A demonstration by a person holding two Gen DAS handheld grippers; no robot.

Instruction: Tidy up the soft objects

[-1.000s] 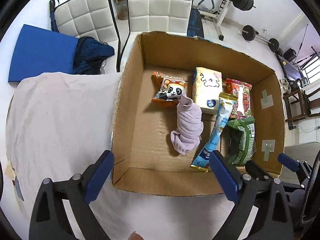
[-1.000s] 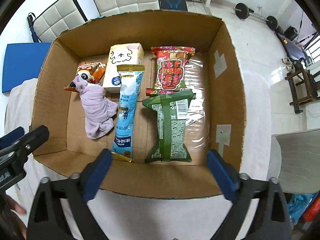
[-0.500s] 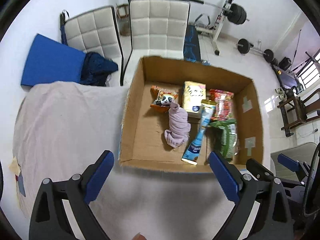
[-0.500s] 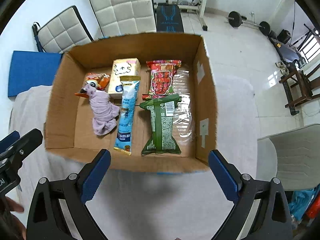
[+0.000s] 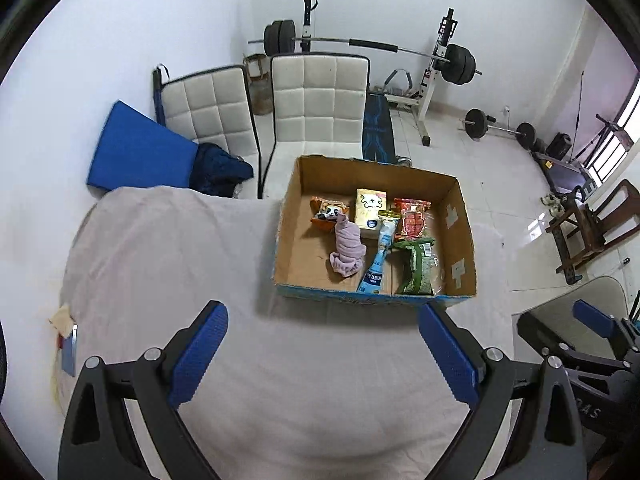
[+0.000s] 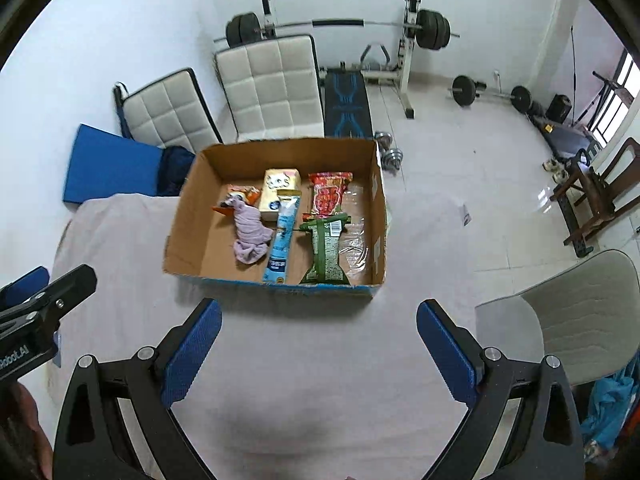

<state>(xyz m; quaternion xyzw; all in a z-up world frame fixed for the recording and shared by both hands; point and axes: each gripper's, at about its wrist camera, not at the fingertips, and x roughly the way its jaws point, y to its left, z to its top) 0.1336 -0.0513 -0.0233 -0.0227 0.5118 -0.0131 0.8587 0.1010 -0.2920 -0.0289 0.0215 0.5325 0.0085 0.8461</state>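
Note:
An open cardboard box [image 5: 290,236] [image 6: 188,224] stands on a table with a pale cloth [image 5: 160,264] [image 6: 320,360]. Inside lie a lilac rolled cloth [image 5: 348,246] [image 6: 250,234], an orange panda snack bag [image 5: 329,211], a cream tissue pack [image 5: 371,213] [image 6: 279,190], a light blue sachet [image 5: 379,258] [image 6: 283,240], a red snack bag [image 5: 412,218] [image 6: 330,196] and a green snack bag [image 5: 416,268] [image 6: 326,250]. My left gripper [image 5: 324,354] and right gripper [image 6: 320,350] are open and empty, above the cloth in front of the box.
Two white padded chairs [image 5: 316,112] and a blue mat [image 5: 136,152] stand behind the table. Weight bench and barbells [image 5: 420,76] stand at the far wall. A grey chair [image 6: 568,312] is at the right, wooden furniture [image 6: 592,200] further right.
Both grippers have pulled back and up from the box, which now looks smaller and farther. The items in the box have not moved. Both stay open.

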